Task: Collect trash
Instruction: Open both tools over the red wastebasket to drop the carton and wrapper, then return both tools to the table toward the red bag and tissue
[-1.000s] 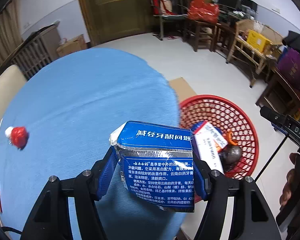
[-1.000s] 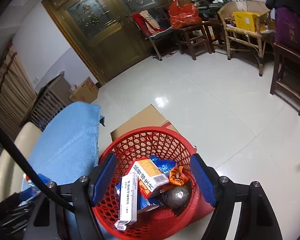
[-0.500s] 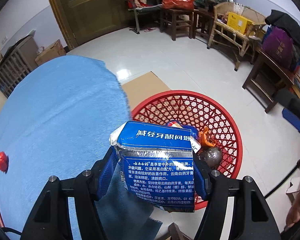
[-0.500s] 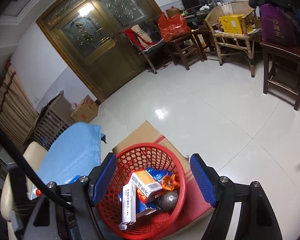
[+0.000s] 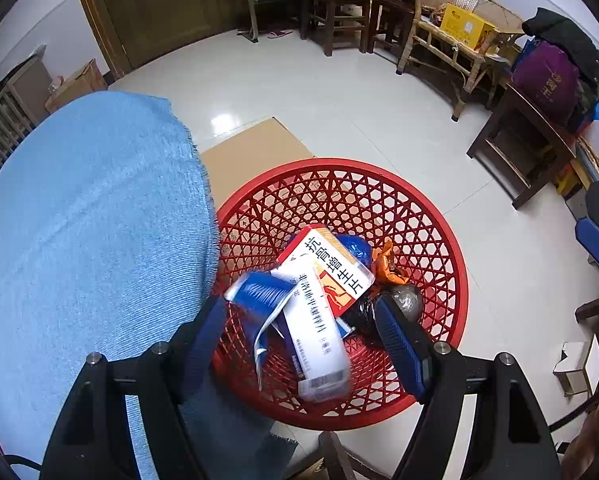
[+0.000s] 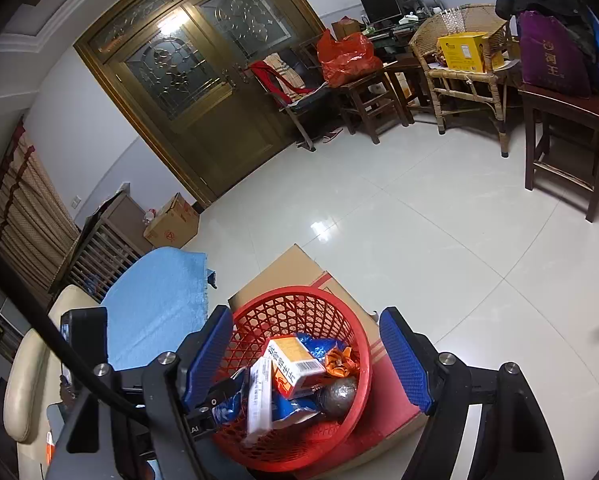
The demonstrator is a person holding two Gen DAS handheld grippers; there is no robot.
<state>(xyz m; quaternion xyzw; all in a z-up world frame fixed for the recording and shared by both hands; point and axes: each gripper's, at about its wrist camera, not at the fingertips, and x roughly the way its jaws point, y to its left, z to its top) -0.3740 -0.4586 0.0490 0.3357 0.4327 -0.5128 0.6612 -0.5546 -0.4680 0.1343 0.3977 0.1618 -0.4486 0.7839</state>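
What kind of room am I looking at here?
Most likely a lived-in home living room: ornate wooden double doors, a wicker chair stacked with belongings, and a red trash basket on the tiled floor.

matte black angular frames on left gripper (image 5: 301,344) and right gripper (image 6: 307,356); blue ribbed pads (image 5: 397,344) lining the jaws; silver round screws (image 5: 441,347) on top; black cable (image 6: 59,344) across the right view
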